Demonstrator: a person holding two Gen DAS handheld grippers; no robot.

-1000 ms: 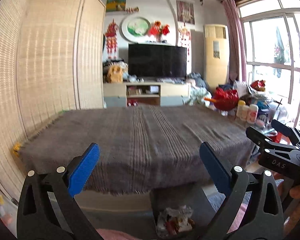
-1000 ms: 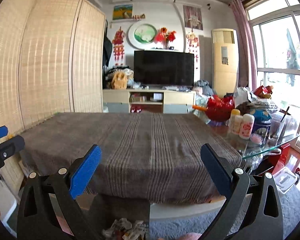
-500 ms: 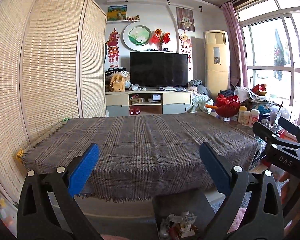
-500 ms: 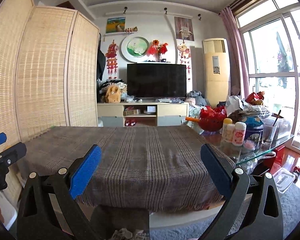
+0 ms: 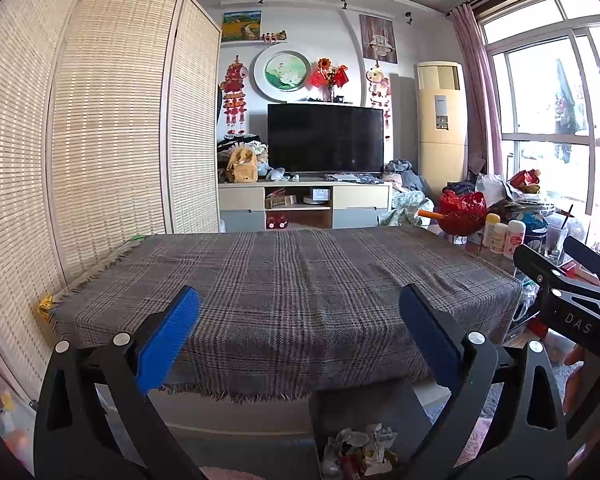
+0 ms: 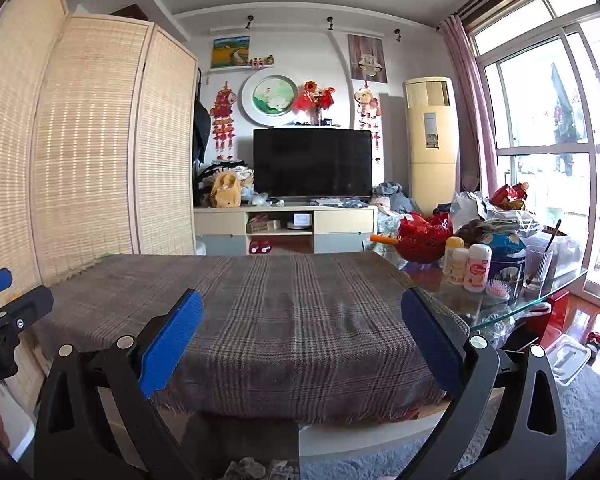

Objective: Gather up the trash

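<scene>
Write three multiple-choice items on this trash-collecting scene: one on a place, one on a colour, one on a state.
1. Where does the dark bin of crumpled trash stand?
A. on the television stand
B. on the floor in front of the plaid-covered table
C. on the glass side table

2. What colour are the pads on the left gripper?
A. blue
B. red
C. yellow

3. How stands the right gripper?
A. shut on a wrapper
B. shut, empty
C. open, empty

Answers: 1 B, the bin sits low, below the cloth's fringed front edge. 2 A, both pads show blue. 3 C, its fingers are wide apart with nothing between.
</scene>
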